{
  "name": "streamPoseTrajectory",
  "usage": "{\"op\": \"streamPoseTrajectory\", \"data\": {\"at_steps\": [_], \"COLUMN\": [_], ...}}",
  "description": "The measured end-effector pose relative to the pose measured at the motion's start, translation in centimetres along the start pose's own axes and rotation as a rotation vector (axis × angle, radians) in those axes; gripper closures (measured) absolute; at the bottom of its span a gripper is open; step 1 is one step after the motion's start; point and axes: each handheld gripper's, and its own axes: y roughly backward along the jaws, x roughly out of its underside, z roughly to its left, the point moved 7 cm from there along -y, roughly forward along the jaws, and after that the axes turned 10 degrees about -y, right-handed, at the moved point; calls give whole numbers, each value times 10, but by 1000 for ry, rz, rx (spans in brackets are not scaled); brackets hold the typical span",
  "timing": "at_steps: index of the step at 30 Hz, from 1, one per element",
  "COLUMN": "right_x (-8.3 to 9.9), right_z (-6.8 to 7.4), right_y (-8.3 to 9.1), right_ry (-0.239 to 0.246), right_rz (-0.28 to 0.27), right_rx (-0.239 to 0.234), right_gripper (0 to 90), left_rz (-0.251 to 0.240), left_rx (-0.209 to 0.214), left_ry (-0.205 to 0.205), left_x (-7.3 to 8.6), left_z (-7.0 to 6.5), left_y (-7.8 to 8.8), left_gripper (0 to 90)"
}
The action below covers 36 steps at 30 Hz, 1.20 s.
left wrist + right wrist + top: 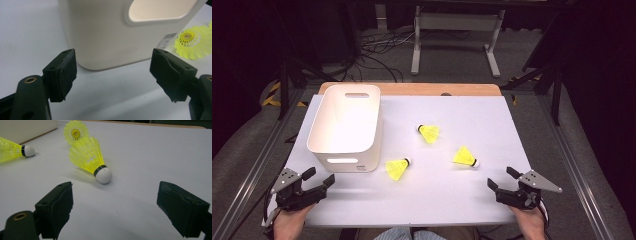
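Right gripper point(502, 181) gapes wide, empty, aimed at nearest yellow shuttlecock point(465, 156) at its 11 o'clock. Left gripper point(319, 179) likewise spread, idle beside white bin point(345, 125).

we can read no text anywhere. the white bin point(107, 37) carries a small barcode sticker point(166, 40), but its print is too blurred for us.

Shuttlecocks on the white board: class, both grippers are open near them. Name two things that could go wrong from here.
1. The nearest shuttlecock lies on its side before the open right gripper; a nudge on its round cork could roll it away.
2. The open left gripper faces the white bin, close to its wall; moving forward might push the bin toward the shuttlecock beside it.
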Motion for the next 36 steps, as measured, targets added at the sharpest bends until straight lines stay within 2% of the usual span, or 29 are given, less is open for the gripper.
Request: {"op": "streamPoseTrajectory", "data": {"at_steps": [15,23,25,28,36], "right_x": [0,0,-1,-1,-1], "right_z": [1,3,3,3,2], "right_y": [-1,0,-1,-1,-3], "right_ry": [12,29,29,35,31], "right_rz": [10,10,8,11,11], "right_rx": [-3,5,6,8,9], "right_gripper": [133,134,133,133,133], "left_rz": [13,-9,-18,1,-10], "left_rx": [-2,-18,-27,-26,-34], "left_ry": [-5,-11,0,9,34], "left_x": [0,-1,-1,2,2], "left_z": [1,-2,1,3,8], "left_y": [1,9,10,10,14], "left_gripper": [220,226,226,225,224]}}
